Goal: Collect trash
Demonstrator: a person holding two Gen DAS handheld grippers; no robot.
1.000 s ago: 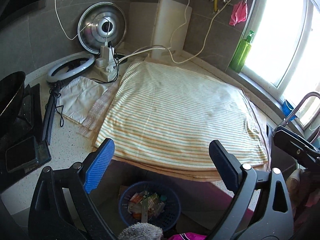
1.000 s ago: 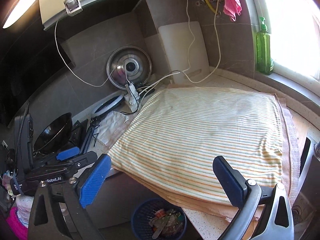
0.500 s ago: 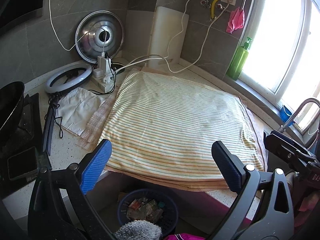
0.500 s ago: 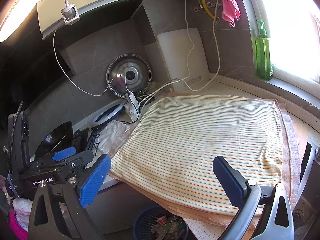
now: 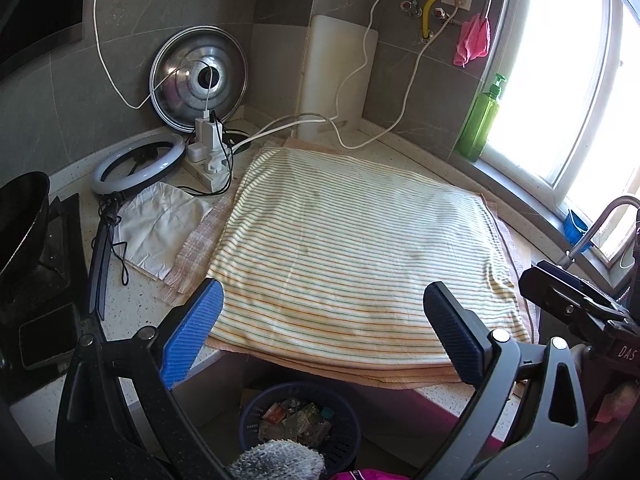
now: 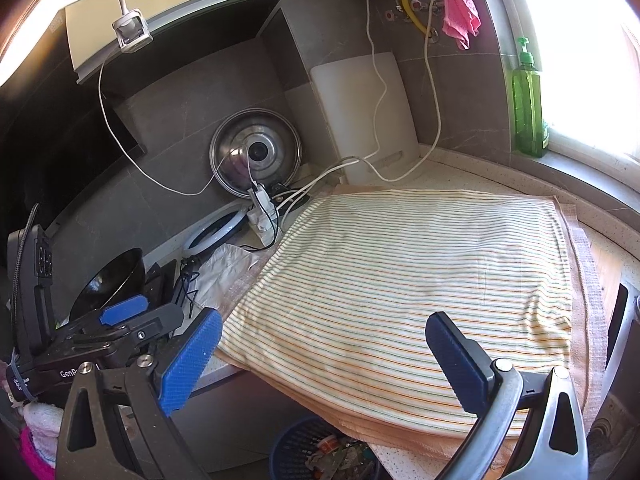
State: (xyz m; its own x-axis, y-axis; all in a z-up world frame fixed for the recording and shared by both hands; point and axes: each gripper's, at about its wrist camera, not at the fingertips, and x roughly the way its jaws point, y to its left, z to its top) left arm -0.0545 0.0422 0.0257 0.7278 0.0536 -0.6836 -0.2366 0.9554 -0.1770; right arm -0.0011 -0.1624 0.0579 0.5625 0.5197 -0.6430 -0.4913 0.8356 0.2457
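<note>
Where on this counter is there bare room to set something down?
The flat striped yellow towel is the widest free surface. Bare speckled counter shows between the towel's left edge and the black stove. The back corner around the white power strip and ring light is crowded.

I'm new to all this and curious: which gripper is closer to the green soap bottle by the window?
Right, probably. The right gripper sits at the counter's front edge on the window side; the left gripper is farther toward the stove. Both are well short of the green soap bottle.
</note>
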